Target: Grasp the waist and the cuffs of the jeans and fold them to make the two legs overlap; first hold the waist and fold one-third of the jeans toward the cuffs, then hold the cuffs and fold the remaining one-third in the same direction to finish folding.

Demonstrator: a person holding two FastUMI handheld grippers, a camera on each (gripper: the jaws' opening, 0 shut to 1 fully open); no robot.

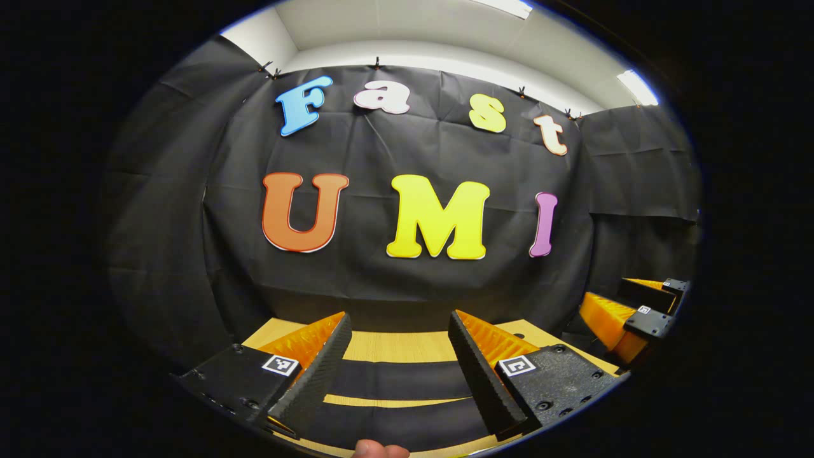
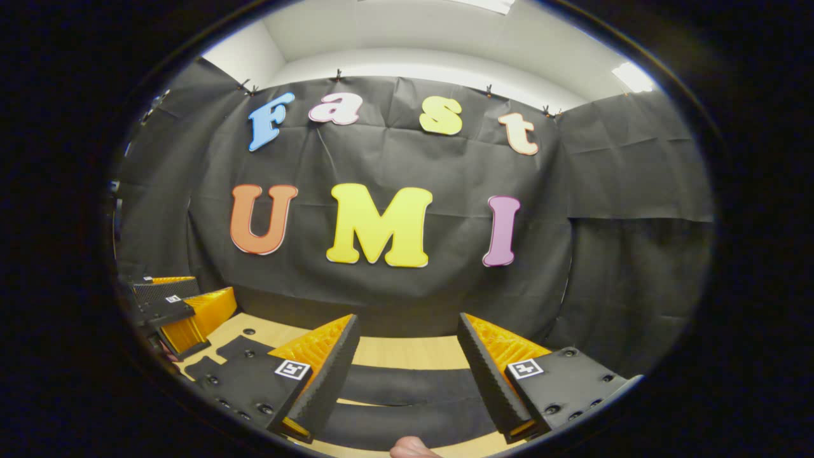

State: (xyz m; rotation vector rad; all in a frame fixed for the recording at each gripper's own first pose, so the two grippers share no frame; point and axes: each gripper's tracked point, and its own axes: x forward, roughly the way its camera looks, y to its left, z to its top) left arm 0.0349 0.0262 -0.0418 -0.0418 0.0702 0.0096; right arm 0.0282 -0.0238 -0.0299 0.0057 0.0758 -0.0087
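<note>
Ribbed tool [image 1: 399,334] fingers, screwed mounts, square markers

Your table [image 1: 407,346] looks like pale, smooth wood; the jeans [image 1: 400,381] at 6 o'clock are dark, matt cloth.

**Location: indoor recording booth**

The work area is a booth enclosed by black cloth [image 1: 407,286] clipped [image 1: 376,62] along its top edge. A wooden table [image 1: 394,346] stands against it. White walls [image 2: 407,63] and ceiling light panels [image 1: 638,87] indicate an office or lab room.
</note>
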